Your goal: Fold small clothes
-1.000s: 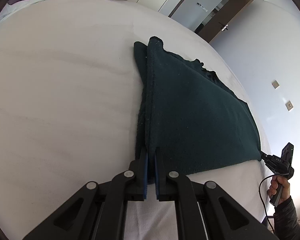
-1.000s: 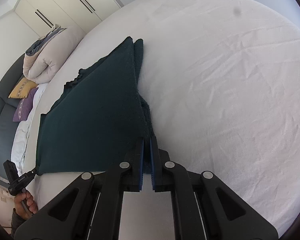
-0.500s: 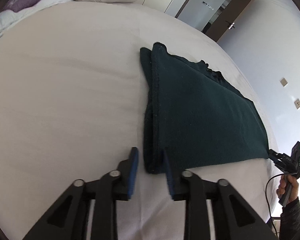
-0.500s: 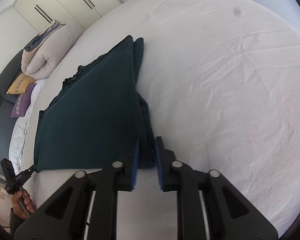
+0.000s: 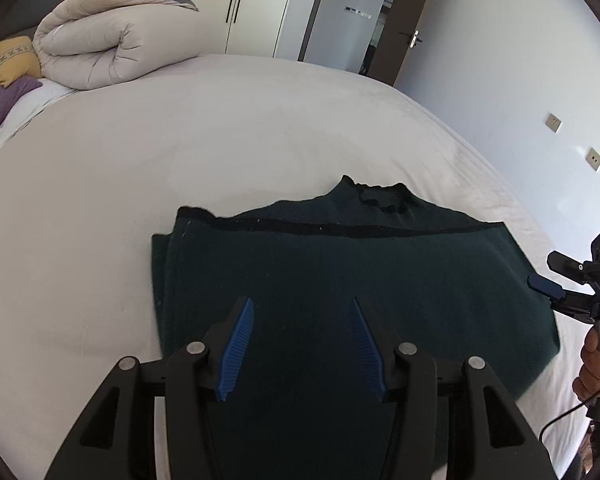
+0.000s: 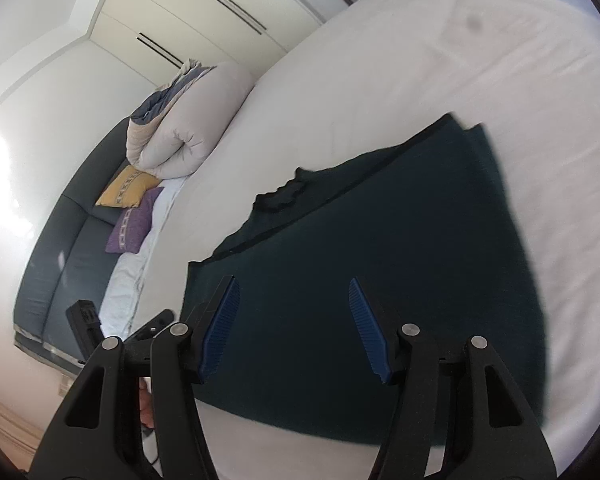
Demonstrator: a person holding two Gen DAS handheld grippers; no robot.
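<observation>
A dark green knitted sweater lies folded flat on the white bed, its collar at the far edge. In the left wrist view my left gripper hovers above its near part, jaws opening, nothing between the blue pads. My right gripper shows at the sweater's right edge, held by a hand. In the right wrist view the sweater fills the middle and my right gripper hangs above it, jaws opening and empty. The left gripper peeks in at the lower left there.
A rolled beige duvet and yellow and purple cushions lie at the head of the bed. The white sheet spreads around the sweater. Wardrobes and a door stand behind.
Both grippers let go of the sweater's near corners, opened, and lifted back and up. Each view has swung round over the sweater, which stays folded on the bed.
</observation>
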